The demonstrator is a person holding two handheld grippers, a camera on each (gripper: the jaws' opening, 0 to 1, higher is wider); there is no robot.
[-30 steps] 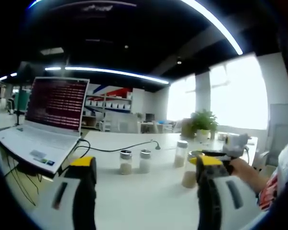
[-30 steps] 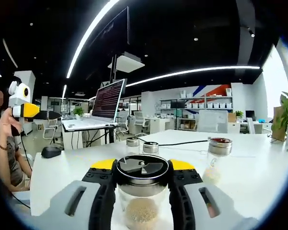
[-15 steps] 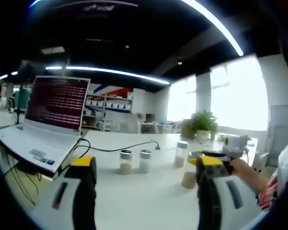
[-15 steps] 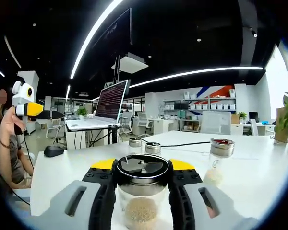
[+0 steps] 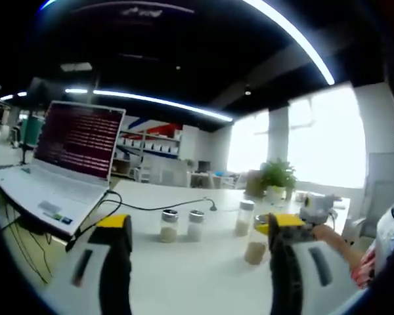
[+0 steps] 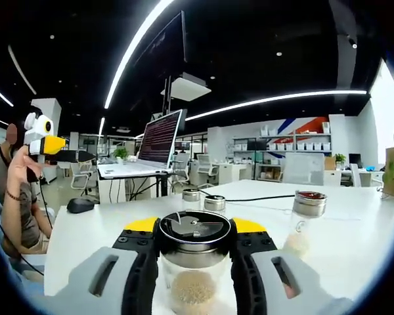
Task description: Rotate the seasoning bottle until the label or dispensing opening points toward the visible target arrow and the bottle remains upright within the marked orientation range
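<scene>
Glass bottle [image 6: 194, 262] with a metal shaker lid, part-filled with pale granules, stands upright on the white table [image 6: 354, 243], clamped between the jaws of the right gripper [image 6: 194, 244] just below the lid. Left gripper [image 5: 196, 226] hovers above the table with jaws apart and nothing between them. 3 more bottles stand beyond: 2 short ones [image 6: 203, 200] side by side and 1 taller [image 6: 303, 220]; a laptop [image 6: 151, 147] sits further off. No target arrow is visible. Likely rigid, smooth, fairly light and breakable; a grip on the glass shoulder under the lid should resist slipping during rotation.
</scene>
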